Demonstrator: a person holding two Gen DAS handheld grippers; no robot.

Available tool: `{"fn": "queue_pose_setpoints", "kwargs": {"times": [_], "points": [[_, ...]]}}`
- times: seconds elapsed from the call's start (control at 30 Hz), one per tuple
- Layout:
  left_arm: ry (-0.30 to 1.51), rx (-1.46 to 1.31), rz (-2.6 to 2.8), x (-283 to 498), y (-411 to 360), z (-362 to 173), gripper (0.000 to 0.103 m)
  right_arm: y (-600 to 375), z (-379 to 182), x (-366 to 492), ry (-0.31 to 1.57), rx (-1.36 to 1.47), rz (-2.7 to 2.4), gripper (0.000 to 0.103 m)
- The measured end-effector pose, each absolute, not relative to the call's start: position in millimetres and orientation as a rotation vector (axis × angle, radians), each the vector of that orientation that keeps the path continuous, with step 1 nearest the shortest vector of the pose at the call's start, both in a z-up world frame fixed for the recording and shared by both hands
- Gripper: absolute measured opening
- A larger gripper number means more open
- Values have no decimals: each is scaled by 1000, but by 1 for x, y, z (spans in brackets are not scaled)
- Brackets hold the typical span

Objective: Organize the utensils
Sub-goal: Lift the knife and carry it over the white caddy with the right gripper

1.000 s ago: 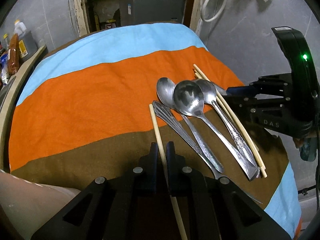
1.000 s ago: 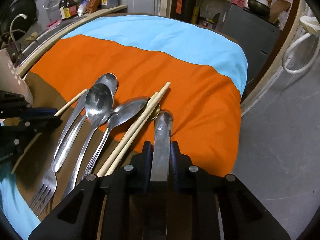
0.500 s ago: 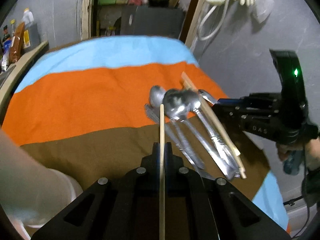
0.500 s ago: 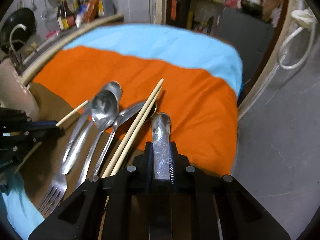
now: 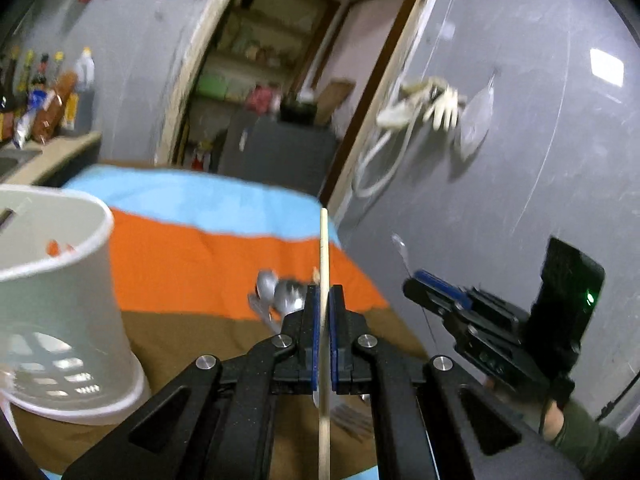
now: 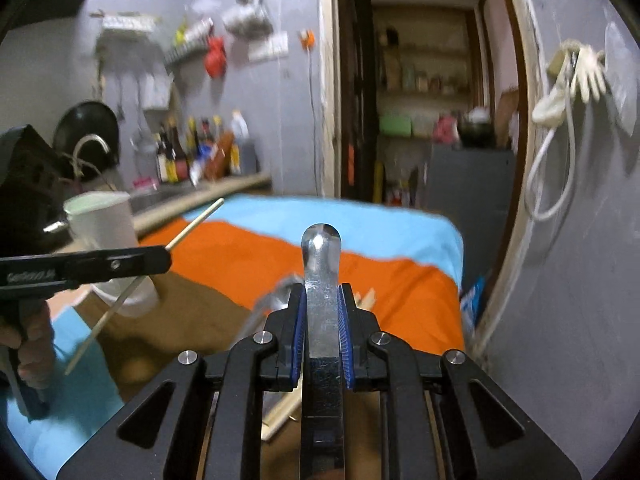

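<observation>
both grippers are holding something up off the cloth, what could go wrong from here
The left gripper pinches a thin chopstick near its middle, so it may pivot or slip before it reaches the white holder. The right gripper grips a smooth metal handle that might slide out. With both raised close together, they could knock each other.

A table under a blue, orange and brown striped cloth (image 5: 180,272). A white holder (image 5: 60,304) stands near its left edge; spoons (image 5: 280,296) lie toward the right edge.
</observation>
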State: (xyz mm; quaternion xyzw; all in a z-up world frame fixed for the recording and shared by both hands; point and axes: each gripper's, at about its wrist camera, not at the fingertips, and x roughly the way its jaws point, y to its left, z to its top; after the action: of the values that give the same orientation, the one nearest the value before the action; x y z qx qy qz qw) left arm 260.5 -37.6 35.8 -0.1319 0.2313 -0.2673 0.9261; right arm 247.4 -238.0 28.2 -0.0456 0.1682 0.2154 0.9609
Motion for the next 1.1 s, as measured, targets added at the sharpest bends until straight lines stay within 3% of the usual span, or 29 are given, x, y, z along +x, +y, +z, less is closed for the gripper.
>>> {"fn": "queue_pose_setpoints", "kwargs": {"times": [0.37, 0.7, 1.1], "points": [[261, -299, -495, 242, 4, 95, 2, -213, 88, 246, 165, 78, 605, 13], [123, -346, -327, 237, 99, 129, 2, -128, 130, 271, 60, 175, 803, 13], [-30, -489, -165, 256, 209, 114, 2, -68, 106, 298, 35, 318, 822, 13]]}}
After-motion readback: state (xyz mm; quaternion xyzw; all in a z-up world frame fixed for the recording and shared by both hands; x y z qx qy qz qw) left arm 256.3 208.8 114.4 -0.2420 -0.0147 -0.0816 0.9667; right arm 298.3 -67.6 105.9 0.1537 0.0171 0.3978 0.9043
